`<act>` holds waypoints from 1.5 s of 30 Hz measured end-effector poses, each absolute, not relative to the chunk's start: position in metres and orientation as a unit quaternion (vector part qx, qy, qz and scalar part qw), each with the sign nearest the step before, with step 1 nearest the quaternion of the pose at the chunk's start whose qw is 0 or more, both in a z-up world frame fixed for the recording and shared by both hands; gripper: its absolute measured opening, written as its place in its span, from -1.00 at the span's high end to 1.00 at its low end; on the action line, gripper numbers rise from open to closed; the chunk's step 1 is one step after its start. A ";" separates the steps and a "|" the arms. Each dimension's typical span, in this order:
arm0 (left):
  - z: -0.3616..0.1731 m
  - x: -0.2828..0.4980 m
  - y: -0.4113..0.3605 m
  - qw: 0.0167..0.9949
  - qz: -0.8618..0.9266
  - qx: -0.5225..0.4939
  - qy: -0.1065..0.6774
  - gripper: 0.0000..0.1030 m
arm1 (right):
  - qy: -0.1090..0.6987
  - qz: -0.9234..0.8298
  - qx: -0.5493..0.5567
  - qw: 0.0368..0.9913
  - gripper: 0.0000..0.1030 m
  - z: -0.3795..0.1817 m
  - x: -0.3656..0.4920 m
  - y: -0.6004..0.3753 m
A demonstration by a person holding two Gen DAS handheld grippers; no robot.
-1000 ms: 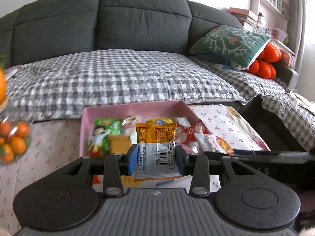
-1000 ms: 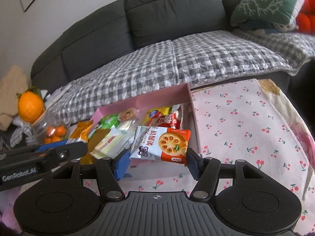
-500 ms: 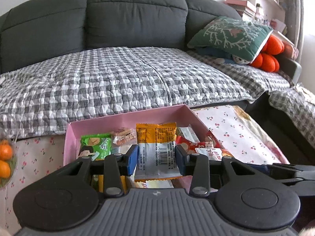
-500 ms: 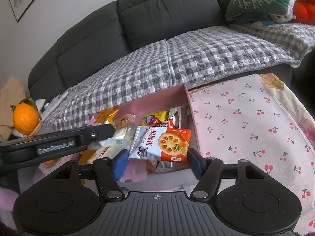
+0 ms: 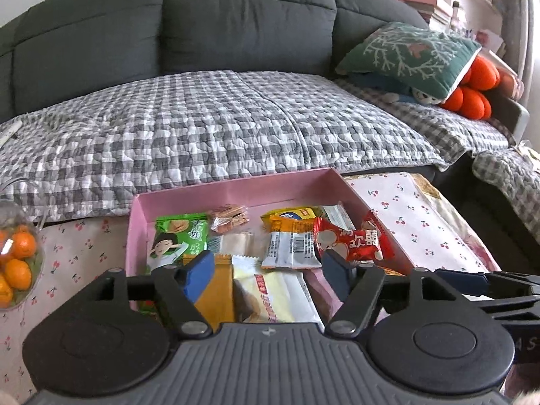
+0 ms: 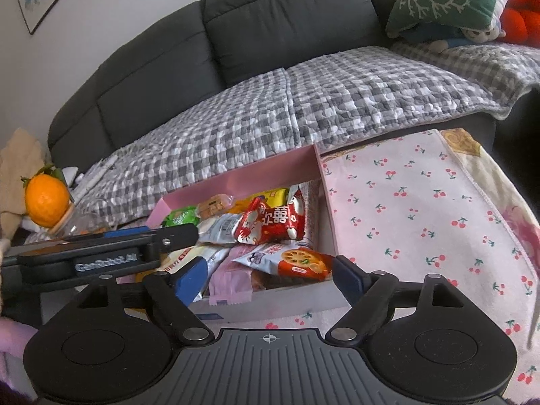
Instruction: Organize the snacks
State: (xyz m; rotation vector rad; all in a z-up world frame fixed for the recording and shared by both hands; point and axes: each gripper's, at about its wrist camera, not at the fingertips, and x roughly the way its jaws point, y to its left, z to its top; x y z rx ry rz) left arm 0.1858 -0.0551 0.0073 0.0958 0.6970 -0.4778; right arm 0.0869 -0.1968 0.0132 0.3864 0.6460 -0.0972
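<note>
A pink box (image 5: 236,190) on the cherry-print tablecloth holds several snack packets. My left gripper (image 5: 268,278) is open and empty above the box's near side. An orange-and-white packet (image 5: 292,244) lies in the box beside a red packet (image 5: 351,244) and a green packet (image 5: 179,241). My right gripper (image 6: 271,278) is open and empty over the box's (image 6: 256,175) near right corner. A white-and-orange biscuit packet (image 6: 287,260) lies in the box between its fingers, below the red packet (image 6: 275,221). The left gripper's arm (image 6: 101,253) shows at left in the right wrist view.
A grey sofa with a checked cover (image 5: 219,125) stands behind the table. A bag of small oranges (image 5: 15,256) sits at the table's left. A large orange (image 6: 45,200) sits at far left. The tablecloth (image 6: 422,209) stretches to the box's right. A green cushion (image 5: 411,55) lies on the sofa.
Both grippers have opened. The orange-and-white packet dropped from the left gripper into the box, and the biscuit packet dropped from the right gripper into the box.
</note>
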 end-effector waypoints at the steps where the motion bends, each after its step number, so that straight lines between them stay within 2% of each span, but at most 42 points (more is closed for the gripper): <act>1: 0.009 0.184 -0.053 0.912 -0.229 0.045 0.338 -0.41 | 0.315 -0.050 0.191 0.928 -0.63 0.014 0.084 -0.197; 15: 0.024 0.128 -0.034 0.913 -0.194 0.062 0.354 -0.88 | 0.338 -0.073 0.152 0.926 -0.77 0.036 0.048 -0.179; 21: 0.024 0.101 -0.025 0.908 -0.174 0.054 0.377 -0.99 | 0.350 -0.075 0.125 0.925 -0.84 0.045 0.033 -0.164; 38: 0.015 0.058 -0.004 0.912 -0.093 0.052 0.397 -0.99 | 0.408 -0.126 0.052 0.903 -0.90 0.041 0.008 -0.110; 45: 0.011 0.060 0.003 0.912 -0.076 0.040 0.401 -0.99 | 0.420 -0.125 0.059 0.897 -0.90 0.035 0.009 -0.108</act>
